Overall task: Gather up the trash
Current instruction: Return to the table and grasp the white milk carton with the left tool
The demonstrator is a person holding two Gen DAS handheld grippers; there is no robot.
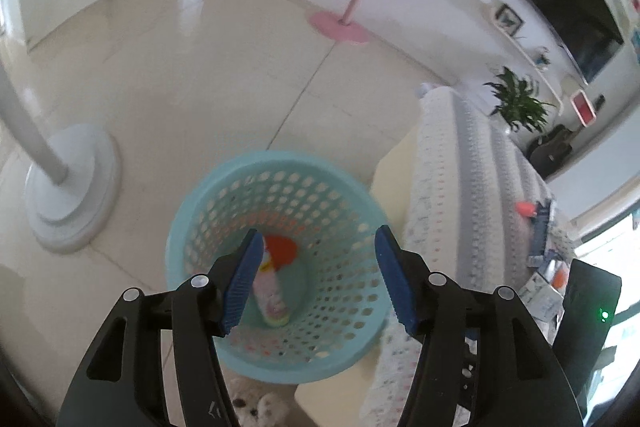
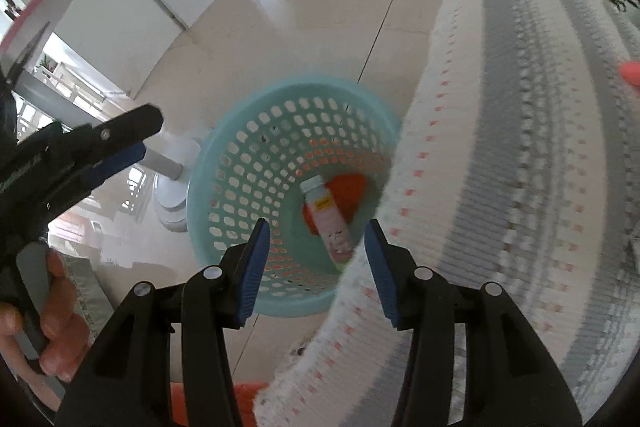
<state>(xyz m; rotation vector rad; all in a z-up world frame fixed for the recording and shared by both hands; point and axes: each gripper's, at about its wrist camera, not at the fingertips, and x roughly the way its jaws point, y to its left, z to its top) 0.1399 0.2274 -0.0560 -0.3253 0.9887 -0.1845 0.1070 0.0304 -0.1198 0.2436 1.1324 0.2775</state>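
Observation:
A teal perforated basket (image 1: 280, 157) (image 2: 248, 103) stands on the tiled floor beside a sofa arm. Inside it lie a pink-labelled bottle with a white cap (image 1: 272, 291) (image 2: 330, 223) and an orange piece of trash (image 1: 282, 247) (image 2: 348, 193). My left gripper (image 1: 319, 231) hovers over the basket, open, with nothing between its blue pads. My right gripper (image 2: 317, 223) also hangs above the basket, open and empty. In the right wrist view the left gripper (image 2: 144, 139) shows at the left edge, held by a hand (image 2: 60, 307).
The sofa arm with a white and grey knitted cover (image 1: 452, 187) (image 2: 500, 147) rises right beside the basket. A white fan base (image 1: 72, 187) stands on the floor to the left. A pink stand (image 1: 340, 27) is farther off. A plush toy (image 1: 260, 407) lies below the basket.

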